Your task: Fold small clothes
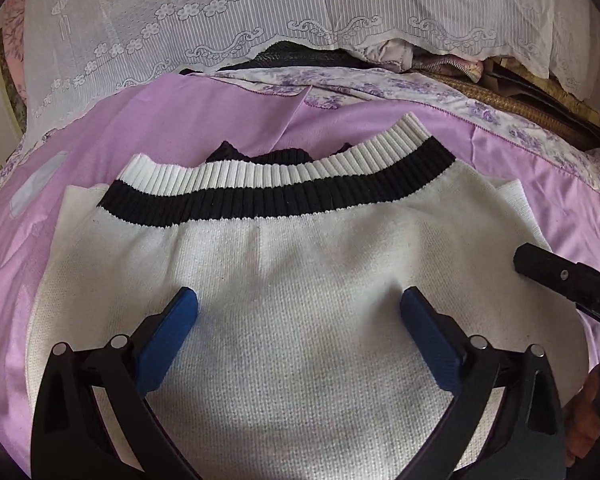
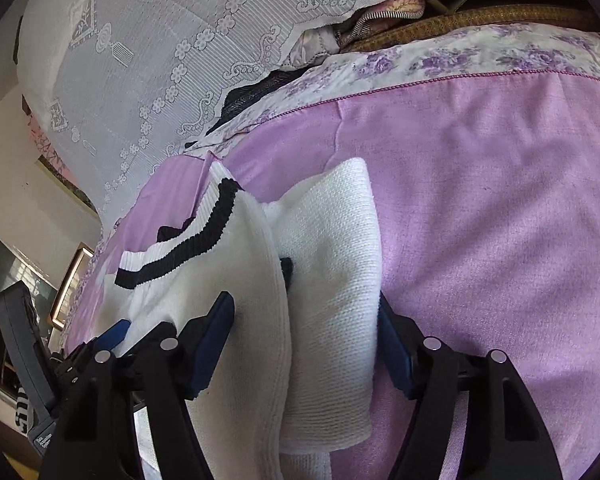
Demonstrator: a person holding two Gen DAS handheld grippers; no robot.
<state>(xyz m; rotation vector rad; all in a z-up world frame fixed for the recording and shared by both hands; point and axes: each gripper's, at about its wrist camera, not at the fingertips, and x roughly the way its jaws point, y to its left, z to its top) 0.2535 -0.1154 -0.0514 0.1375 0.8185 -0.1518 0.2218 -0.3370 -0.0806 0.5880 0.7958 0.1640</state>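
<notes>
Our left gripper (image 1: 298, 300) gapes over the sweater (image 1: 300, 280); our right gripper (image 2: 304, 312) straddles its fold, grip uncertain.

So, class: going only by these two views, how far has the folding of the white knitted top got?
Done: the white knitted top with the black-striped ribbed band lies flat on the lilac bedsheet, one white knitted side flap apparently turned in. In hand: the right gripper straddles that folded edge, jaws apart; the left gripper hovers open over the body. Left: closing the fold, probably halving it.
</notes>
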